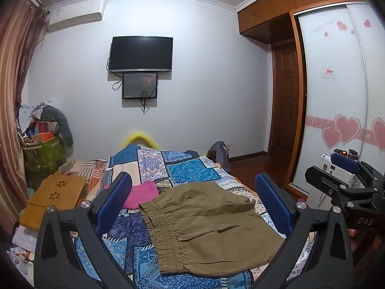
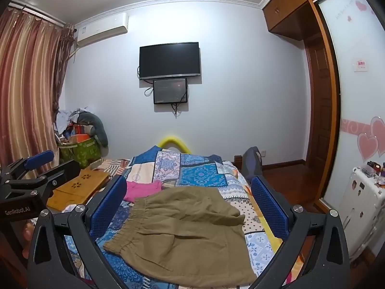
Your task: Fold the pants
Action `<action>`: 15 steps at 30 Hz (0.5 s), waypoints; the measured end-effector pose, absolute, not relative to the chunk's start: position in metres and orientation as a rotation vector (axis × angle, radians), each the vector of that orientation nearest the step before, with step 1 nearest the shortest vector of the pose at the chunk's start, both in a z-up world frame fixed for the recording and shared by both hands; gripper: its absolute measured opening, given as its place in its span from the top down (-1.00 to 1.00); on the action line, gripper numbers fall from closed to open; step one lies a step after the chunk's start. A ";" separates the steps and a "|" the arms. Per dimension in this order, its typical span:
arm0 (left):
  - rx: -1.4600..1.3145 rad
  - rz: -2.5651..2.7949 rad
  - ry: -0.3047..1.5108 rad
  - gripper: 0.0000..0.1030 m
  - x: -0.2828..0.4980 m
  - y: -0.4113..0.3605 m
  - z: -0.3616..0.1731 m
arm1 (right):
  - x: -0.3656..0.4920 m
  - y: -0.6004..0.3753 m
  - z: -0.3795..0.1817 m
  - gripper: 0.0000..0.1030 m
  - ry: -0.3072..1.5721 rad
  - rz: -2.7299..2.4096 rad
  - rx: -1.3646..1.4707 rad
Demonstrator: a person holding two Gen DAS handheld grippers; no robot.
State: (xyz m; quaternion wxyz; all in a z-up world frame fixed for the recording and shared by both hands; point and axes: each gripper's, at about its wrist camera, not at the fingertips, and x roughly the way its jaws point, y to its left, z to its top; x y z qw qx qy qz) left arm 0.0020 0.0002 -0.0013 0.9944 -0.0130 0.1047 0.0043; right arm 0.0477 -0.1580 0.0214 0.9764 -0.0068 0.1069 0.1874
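Olive-brown pants (image 1: pixel 207 221) with a gathered elastic waistband lie on the patchwork bed quilt (image 1: pixel 182 166), bunched and partly folded, waistband to the left. They also show in the right wrist view (image 2: pixel 185 231). My left gripper (image 1: pixel 192 187) is open and empty, held above the pants with the blue pads wide apart. My right gripper (image 2: pixel 190 187) is open and empty too, above the pants. The right gripper shows at the right edge of the left wrist view (image 1: pixel 346 168). The left gripper shows at the left edge of the right wrist view (image 2: pixel 41 161).
A pink garment (image 1: pixel 142 192) lies on the quilt beyond the pants. A wooden lap tray (image 1: pixel 55 197) sits at the bed's left side. A pile of bags and clothes (image 1: pixel 43 134) stands by the curtain. A wardrobe (image 1: pixel 336 84) and white suitcase (image 2: pixel 361 200) are on the right.
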 end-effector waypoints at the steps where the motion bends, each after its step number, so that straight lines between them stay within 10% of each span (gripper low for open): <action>1: -0.026 0.010 0.209 -1.00 0.001 0.000 -0.001 | 0.048 -0.158 0.021 -1.00 0.216 0.378 -0.013; 15: -0.038 0.013 0.214 -1.00 0.006 0.005 -0.001 | 0.049 -0.161 0.021 -1.00 0.213 0.375 -0.010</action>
